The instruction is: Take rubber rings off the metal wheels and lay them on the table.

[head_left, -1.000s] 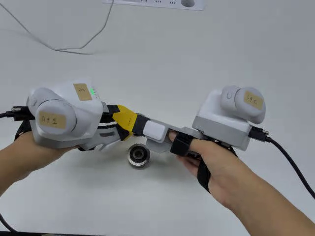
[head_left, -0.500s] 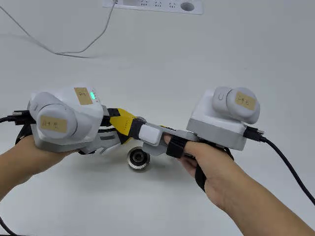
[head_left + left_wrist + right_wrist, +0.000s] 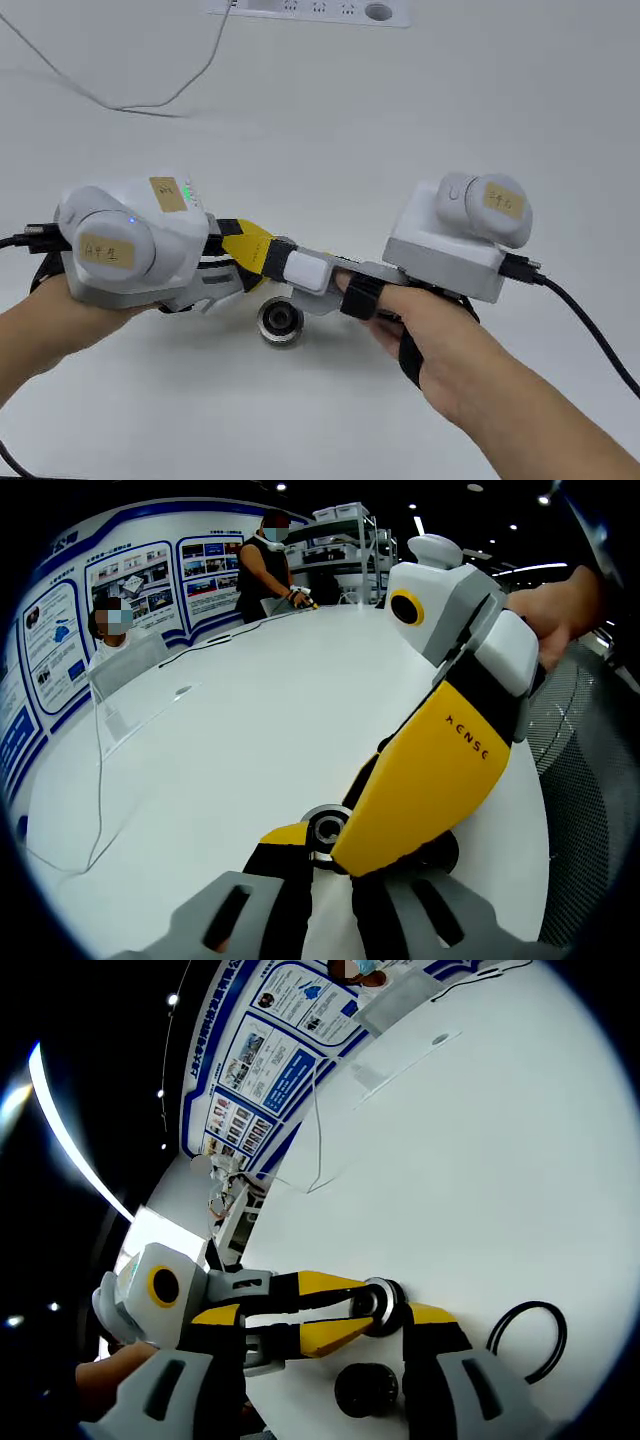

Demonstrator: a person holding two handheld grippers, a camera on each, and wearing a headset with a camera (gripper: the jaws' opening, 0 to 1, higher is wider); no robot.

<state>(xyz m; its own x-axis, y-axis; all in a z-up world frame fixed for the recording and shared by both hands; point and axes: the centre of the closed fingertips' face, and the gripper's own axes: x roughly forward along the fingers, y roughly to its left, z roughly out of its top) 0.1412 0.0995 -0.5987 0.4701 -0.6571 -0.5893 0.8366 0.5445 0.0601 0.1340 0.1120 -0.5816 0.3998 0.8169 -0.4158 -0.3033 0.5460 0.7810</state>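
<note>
1 ring [image 3: 527, 1340] off, on table [image 3: 400, 120] at 4 o'clock of wheel [image 3: 383, 1303] (right gripper view); my L tongs [image 3: 258, 250] look clamped on that wheel, R tongs [image 3: 290, 268] at it too, grip unclear; 2nd wheel [image 3: 281, 320] at 6 under tips, prob still todo.

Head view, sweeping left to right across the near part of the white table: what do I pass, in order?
Person's left hand → small round metal wheel → person's right hand → black cable running off to the right.
</note>
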